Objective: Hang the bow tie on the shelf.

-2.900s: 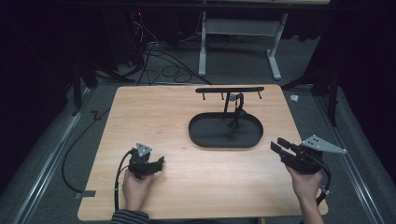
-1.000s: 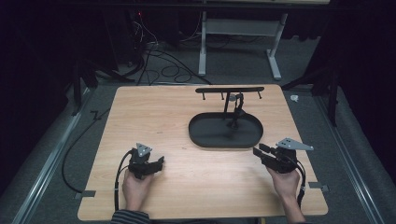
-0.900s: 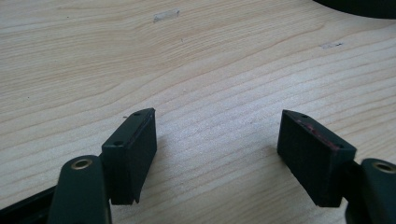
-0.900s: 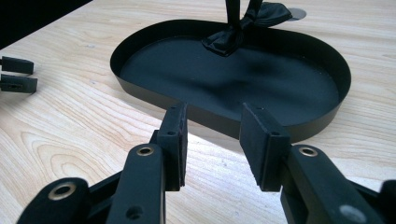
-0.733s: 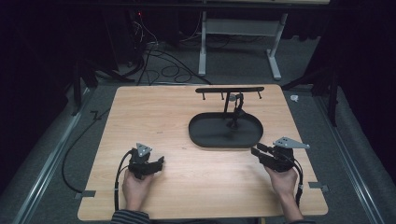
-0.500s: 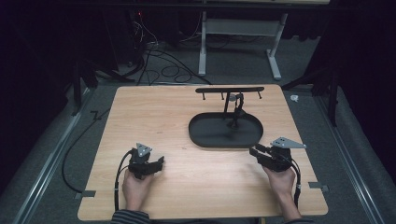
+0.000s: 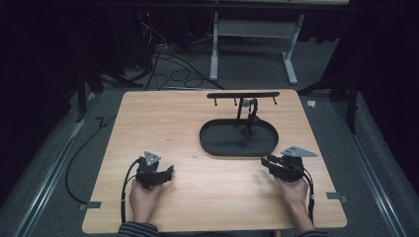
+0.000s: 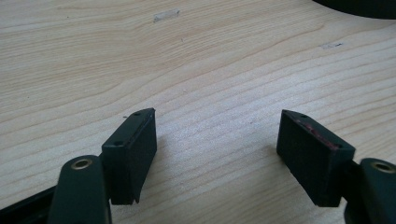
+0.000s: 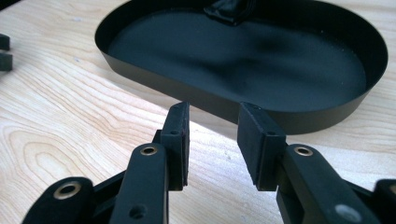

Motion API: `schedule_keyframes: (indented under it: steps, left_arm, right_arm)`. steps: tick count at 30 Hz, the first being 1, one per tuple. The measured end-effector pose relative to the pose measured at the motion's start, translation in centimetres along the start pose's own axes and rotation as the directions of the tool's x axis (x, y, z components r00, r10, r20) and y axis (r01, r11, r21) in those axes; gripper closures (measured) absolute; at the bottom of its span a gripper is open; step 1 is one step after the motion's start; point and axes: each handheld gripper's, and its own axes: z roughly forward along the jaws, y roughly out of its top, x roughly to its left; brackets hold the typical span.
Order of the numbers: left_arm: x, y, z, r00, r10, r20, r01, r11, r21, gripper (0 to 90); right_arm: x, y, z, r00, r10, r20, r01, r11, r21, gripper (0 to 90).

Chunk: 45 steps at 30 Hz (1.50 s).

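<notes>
1. In the high view, a black oval tray (image 7: 225, 143) with an upright T-shaped stand (image 7: 242, 95) at its far rim is seen on the right half of the wooden table (image 7: 163, 118). The right gripper (image 7: 271, 163) is held just beside the tray's near right rim, apart from it. The left gripper (image 7: 168, 173) is held low over the near left of the table, well apart from the tray.
2. In the left gripper view, the jaws are spread wide over bare wood, with nothing between them.
3. In the right gripper view, the jaws are set narrower, having just been closing, and nothing is held between them; the tray wall (image 9: 299, 119) is seen just beyond the fingertips.
</notes>
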Motion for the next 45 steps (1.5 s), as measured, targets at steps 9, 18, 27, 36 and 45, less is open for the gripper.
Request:
schedule_keyframes:
  steps: [9, 18, 27, 36, 45]
  left_arm:
    - [0.0, 0.0, 0.0, 1.0, 0.0, 0.0, 0.0, 1.0, 0.0, 29.0]
    - [0.0, 0.0, 0.0, 1.0, -0.001, 0.001, 0.001, 1.0, 0.0, 29.1]
    - [0.0, 0.0, 0.0, 1.0, -0.002, 0.002, 0.002, 1.0, 0.0, 29.0]
    - [0.0, 0.0, 0.0, 1.0, -0.002, 0.002, 0.002, 1.0, -0.001, 28.8]
    - [0.0, 0.0, 0.0, 1.0, -0.002, 0.002, 0.002, 1.0, 0.0, 28.7]
  right_arm:
    - [0.1, -0.1, 0.6, 0.9994, -0.02, 0.028, 0.019, 0.999, 0.028, 65.6]
    - [0.5, -0.2, 1.4, 0.9974, -0.054, 0.048, 0.051, 0.997, 0.058, 65.6]
    - [0.7, -0.4, 2.1, 0.9957, -0.067, 0.064, 0.062, 0.995, 0.074, 65.2]
    - [0.8, -0.4, 2.5, 0.9944, -0.073, 0.076, 0.066, 0.994, 0.092, 64.4]
    - [0.6, -1.1, 2.7, 0.9943, -0.058, 0.089, 0.047, 0.993, 0.112, 63.1]
